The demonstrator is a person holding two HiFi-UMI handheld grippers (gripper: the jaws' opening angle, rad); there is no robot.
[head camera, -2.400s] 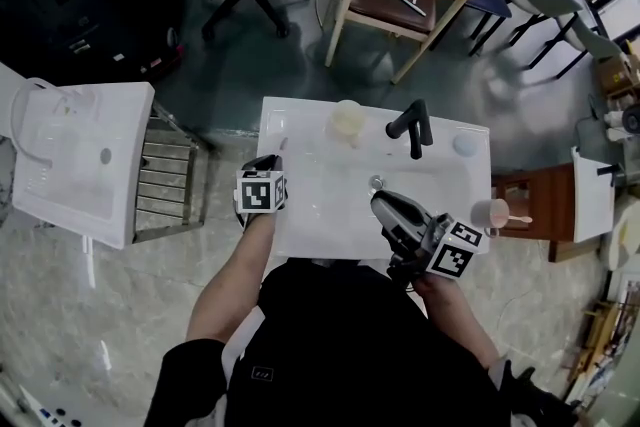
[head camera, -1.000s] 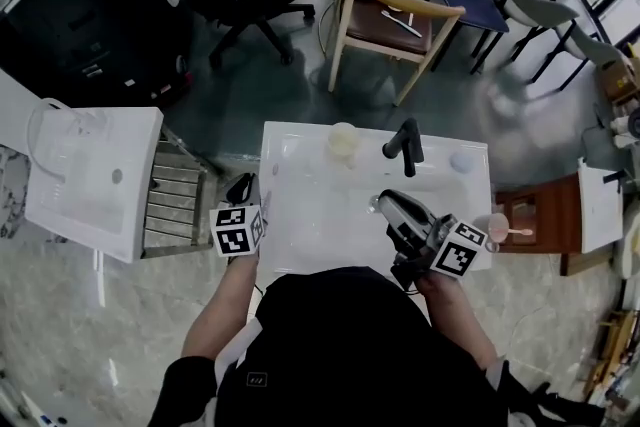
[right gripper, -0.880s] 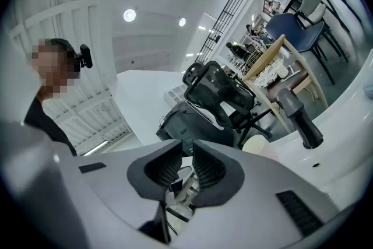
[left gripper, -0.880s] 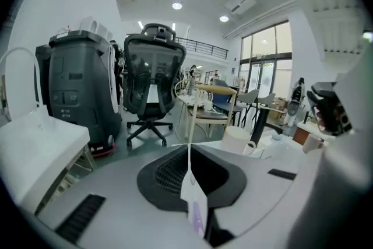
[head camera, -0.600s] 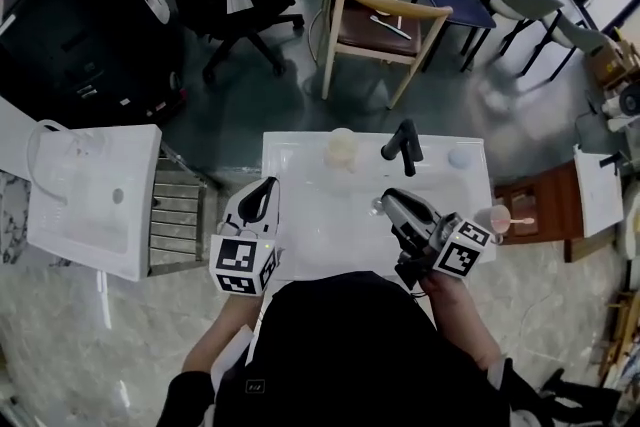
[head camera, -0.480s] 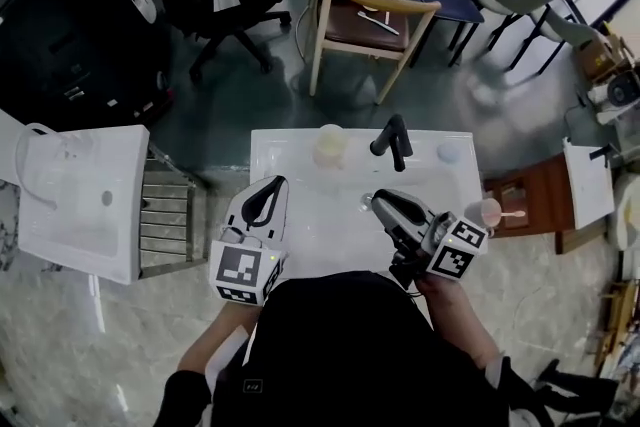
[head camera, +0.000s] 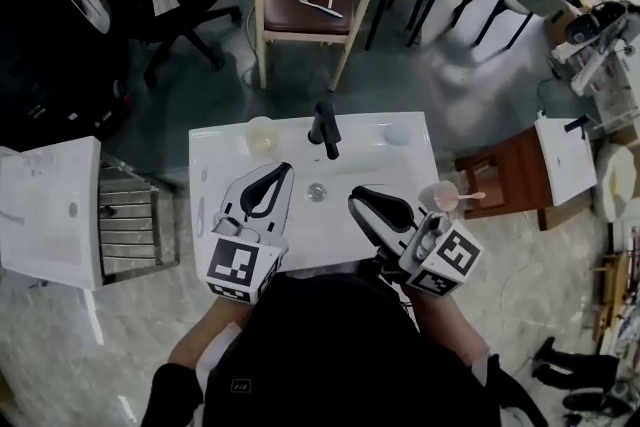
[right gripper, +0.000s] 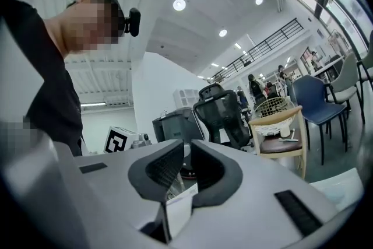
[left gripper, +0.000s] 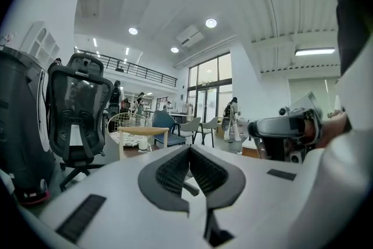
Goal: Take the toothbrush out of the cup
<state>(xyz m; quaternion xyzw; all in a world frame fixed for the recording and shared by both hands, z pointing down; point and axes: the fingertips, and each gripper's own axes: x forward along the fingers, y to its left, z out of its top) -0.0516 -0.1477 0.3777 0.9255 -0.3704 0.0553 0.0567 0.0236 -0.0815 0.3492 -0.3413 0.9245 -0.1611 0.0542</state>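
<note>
Left claw [head camera: 281, 171] clenched on nothing, right claw [head camera: 359, 199] a bit apart, over sink top [head camera: 215, 155] with toothbrush [head camera: 468, 197] in cup [head camera: 438, 200] at right edge.

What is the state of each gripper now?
Left gripper: closed, holding nothing.
Right gripper: jaws slightly apart, holding nothing.

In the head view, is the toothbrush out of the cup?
No, the toothbrush sits in the pink cup at the right edge of the sink, its handle sticking out sideways.
</note>
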